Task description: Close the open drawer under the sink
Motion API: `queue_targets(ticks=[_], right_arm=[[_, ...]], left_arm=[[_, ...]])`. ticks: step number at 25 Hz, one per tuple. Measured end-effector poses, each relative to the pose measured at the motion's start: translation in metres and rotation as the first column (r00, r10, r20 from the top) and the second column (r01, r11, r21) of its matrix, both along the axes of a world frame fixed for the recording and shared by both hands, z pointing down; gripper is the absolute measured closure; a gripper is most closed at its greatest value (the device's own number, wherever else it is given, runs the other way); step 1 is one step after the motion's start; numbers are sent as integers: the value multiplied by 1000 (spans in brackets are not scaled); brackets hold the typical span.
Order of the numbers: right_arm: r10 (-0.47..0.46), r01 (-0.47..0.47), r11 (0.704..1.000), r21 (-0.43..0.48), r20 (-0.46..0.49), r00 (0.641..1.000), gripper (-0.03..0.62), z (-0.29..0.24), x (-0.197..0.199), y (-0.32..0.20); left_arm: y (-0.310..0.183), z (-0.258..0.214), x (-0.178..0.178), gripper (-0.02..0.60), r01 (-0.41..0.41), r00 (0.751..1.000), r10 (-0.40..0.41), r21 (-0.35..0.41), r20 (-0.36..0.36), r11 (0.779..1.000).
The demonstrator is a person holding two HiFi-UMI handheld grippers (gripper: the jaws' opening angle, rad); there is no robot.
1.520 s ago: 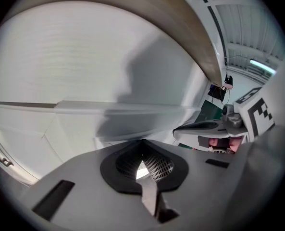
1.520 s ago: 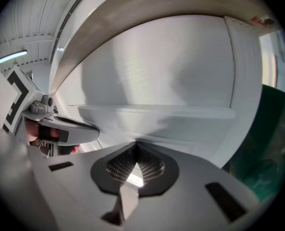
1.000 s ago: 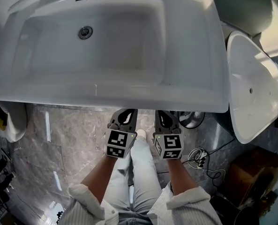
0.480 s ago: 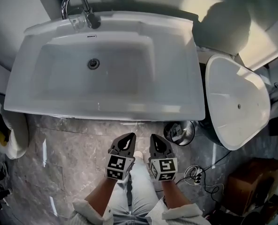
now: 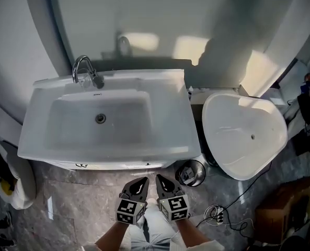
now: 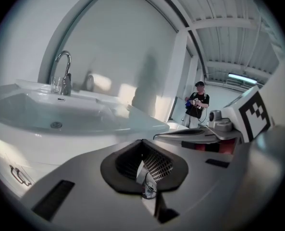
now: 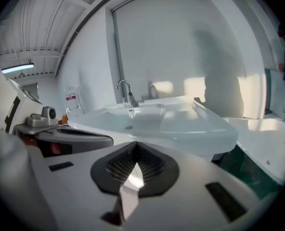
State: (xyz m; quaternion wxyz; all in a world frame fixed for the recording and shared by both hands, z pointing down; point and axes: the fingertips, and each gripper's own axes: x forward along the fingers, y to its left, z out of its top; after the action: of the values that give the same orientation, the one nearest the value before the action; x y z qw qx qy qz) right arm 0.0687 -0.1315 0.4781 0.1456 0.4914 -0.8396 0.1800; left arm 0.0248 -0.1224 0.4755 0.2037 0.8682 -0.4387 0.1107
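Observation:
The white sink point(image 5: 165, 140) with a chrome tap point(image 5: 84, 70) fills the middle of the head view. Below its front rim only a thin white strip of the drawer front point(image 5: 113, 166) shows, barely proud of the rim. In the left gripper view the white cabinet front carries a chrome handle point(image 6: 18, 173). My left gripper point(image 5: 139, 183) and right gripper point(image 5: 162, 181) hang side by side in front of the sink, apart from it. Both are shut with nothing between the jaws. The left gripper point(image 6: 143, 148) and the right gripper point(image 7: 135, 150) each show their dark pads pressed together.
A white bowl-shaped fixture point(image 5: 243, 135) stands right of the sink, with a small round bin point(image 5: 190, 172) between them. A white bag point(image 5: 8, 178) lies at the left; a cable point(image 5: 217, 216) and a brown box point(image 5: 280, 209) at the right. A person point(image 6: 196, 105) stands far off.
The head view has pulled back and up from the sink, which looks smaller now. Both grippers have drawn away from under the sink's front rim and stay shut.

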Motion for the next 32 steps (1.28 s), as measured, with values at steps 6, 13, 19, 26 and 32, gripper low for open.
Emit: queue_targets(ticks=[6,13,19,26,32], right_arm=[[-38,35,998,59,50,998,583,-67,4,-11],[-53,35,988,152,117,992,585,-153,11,-32],[-134,114,959,261,62,989,585,-217,14,-29],[-199,170,929,330,54,979,585,-254,6,-15],[-209,181,926,331,51,976,585,-255,4,-12]], left_arm=[[-3,-58,11,566,-33,999,34,34,-16,999],[-16,-127,20,566,-30,998,36,107,-56,994],[-18,-202,35,566,-47,990,72,201,-120,978],[-12,-254,31,566,-49,988,91,302,-128,952],[-8,-262,27,566,-55,989,94,317,-110,947]])
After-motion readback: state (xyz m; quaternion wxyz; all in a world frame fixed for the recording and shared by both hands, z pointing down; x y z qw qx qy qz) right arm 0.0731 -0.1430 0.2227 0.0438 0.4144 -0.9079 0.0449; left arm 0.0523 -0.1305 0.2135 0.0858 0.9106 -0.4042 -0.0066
